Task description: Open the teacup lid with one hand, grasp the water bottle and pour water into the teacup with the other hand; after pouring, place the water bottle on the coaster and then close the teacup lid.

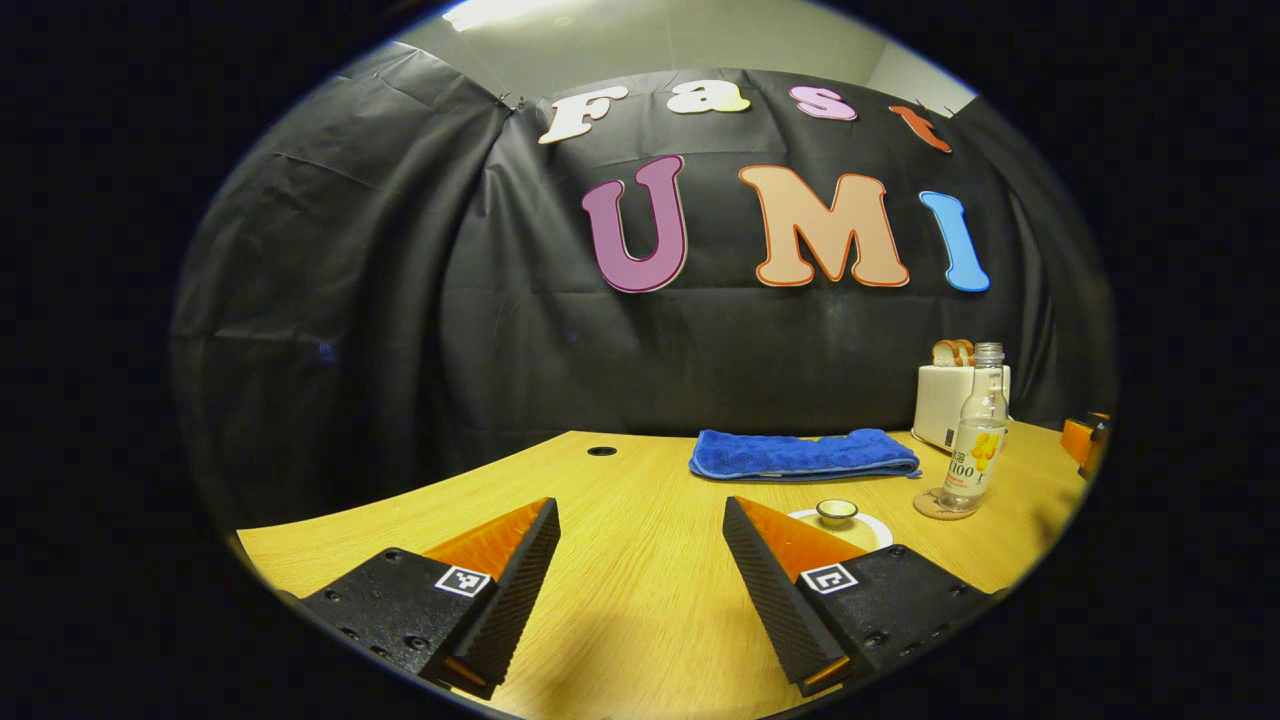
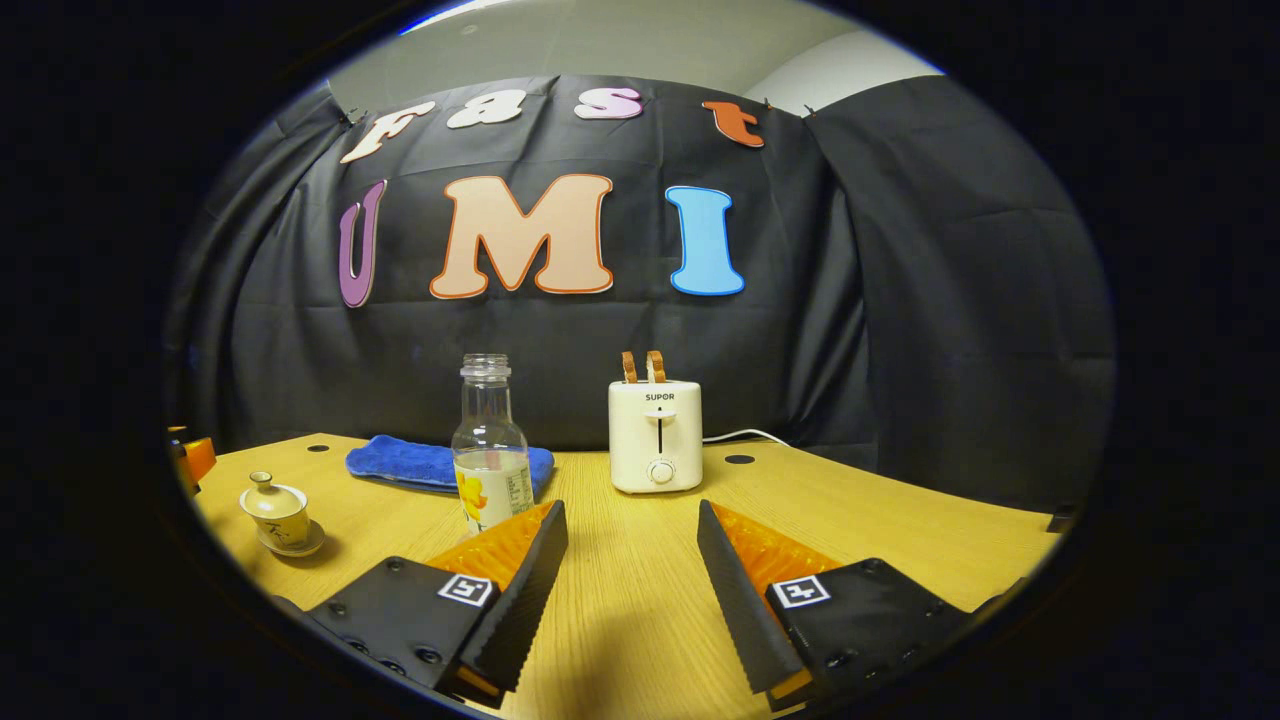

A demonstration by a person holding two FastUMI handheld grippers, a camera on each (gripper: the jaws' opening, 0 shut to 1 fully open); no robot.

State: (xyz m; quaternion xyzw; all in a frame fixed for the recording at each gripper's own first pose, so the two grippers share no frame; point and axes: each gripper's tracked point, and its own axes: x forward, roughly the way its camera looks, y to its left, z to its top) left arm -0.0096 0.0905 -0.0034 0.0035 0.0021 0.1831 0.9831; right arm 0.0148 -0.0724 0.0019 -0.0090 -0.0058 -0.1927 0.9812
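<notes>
In the left gripper view my left gripper (image 1: 640, 520) is open over bare table. Just behind its right finger sits the lidded teacup (image 1: 838, 514) on its white saucer. Farther right the clear, uncapped water bottle (image 1: 977, 432) stands upright on a round coaster (image 1: 938, 505). In the right gripper view my right gripper (image 2: 632, 530) is open, low over the table. The water bottle (image 2: 489, 448) stands just beyond its left finger, which hides the bottle's base. The teacup (image 2: 276, 510) with its lid on sits on the saucer at far left.
A folded blue towel (image 1: 803, 453) lies at the back of the wooden table (image 1: 640, 600). A white toaster (image 2: 655, 434) with bread slices stands near the black cloth wall, its cord trailing right. An orange object (image 1: 1082, 440) shows at the far right edge.
</notes>
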